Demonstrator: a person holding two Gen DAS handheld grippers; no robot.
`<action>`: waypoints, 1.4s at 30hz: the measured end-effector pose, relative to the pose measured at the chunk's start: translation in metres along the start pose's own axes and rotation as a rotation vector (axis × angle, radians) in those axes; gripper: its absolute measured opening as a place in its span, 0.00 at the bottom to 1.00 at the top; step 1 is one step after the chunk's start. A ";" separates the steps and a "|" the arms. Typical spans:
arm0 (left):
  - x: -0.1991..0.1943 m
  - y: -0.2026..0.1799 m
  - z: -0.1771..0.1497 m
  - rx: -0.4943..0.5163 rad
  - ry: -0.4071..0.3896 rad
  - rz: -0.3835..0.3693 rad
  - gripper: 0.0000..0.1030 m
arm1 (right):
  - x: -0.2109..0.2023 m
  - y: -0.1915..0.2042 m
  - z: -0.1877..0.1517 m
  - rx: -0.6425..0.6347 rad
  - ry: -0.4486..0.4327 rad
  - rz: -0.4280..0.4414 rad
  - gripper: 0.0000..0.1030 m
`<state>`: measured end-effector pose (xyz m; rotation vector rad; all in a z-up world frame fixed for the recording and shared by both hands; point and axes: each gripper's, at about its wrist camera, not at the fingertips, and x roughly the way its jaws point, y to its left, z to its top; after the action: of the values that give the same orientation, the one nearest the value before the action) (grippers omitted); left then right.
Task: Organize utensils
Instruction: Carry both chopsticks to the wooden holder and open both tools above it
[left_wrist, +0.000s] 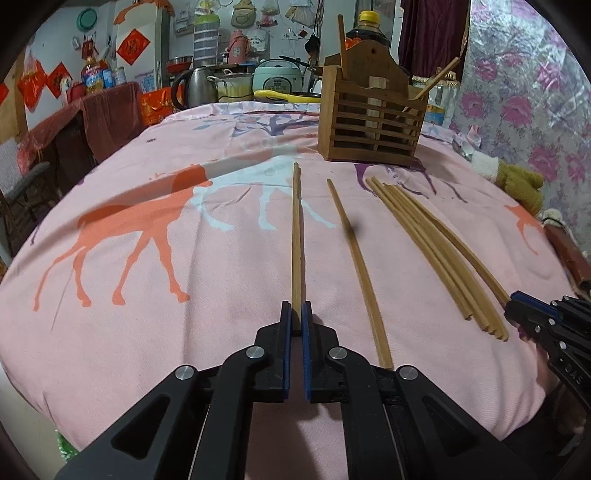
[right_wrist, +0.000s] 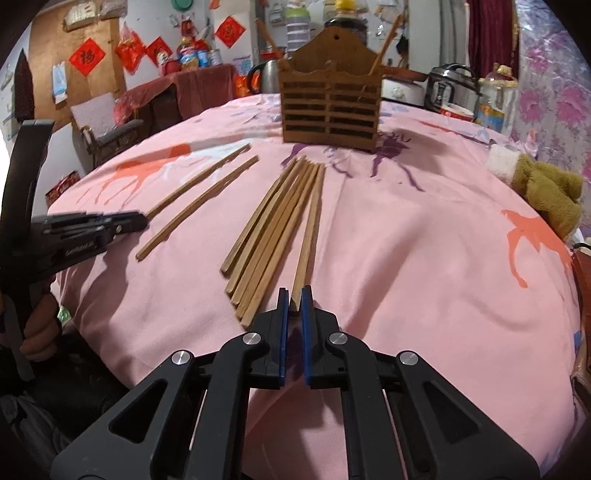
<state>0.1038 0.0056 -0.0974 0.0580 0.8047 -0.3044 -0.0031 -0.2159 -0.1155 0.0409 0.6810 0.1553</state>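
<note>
The left gripper (left_wrist: 296, 314) is nearly shut, its blue pads clamped on the near end of a single wooden chopstick (left_wrist: 296, 229) that runs straight away over the pink tablecloth (left_wrist: 147, 332) of the desk toward the wooden chopstick holder (left_wrist: 373, 122). A second lone chopstick (left_wrist: 356, 266) lies just to its right, apart from it and free of any grip.

The right gripper (right_wrist: 294, 301) is likewise almost closed, pinching the near tip of the rightmost chopstick (right_wrist: 309, 229) of the bundle of chopsticks (right_wrist: 271, 229). That bundle lies fanned on the cloth, the sticks touching one another, their far ends pointing at the slatted holder, which stands upright near the far edge of the desk with a few chopsticks already leaning inside it.

In the right wrist view the side of the left gripper carries pale lettering, too blurred to read surely. In the left wrist view the right gripper's body shows raised letters that look like "DAS". Red diamond-shaped paper decorations (right_wrist: 86, 56) with black Chinese characters hang on the back wall; one reads "福". A dark bottle with a yellow cap (left_wrist: 368, 26) stands behind the holder, its label out of sight. A brown plush toy (right_wrist: 546, 195) lies at the desk's right edge.
</note>
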 end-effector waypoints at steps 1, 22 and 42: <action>-0.001 0.000 0.001 -0.005 0.000 -0.006 0.06 | -0.003 -0.002 0.001 0.013 -0.014 -0.003 0.07; -0.072 -0.029 0.056 0.024 -0.136 -0.081 0.06 | -0.057 -0.024 0.057 0.117 -0.231 -0.011 0.06; -0.096 -0.065 0.175 0.077 -0.311 -0.167 0.05 | -0.073 -0.030 0.134 0.102 -0.398 -0.032 0.06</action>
<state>0.1453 -0.0620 0.0969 0.0147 0.4894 -0.4889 0.0291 -0.2548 0.0320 0.1543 0.2913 0.0777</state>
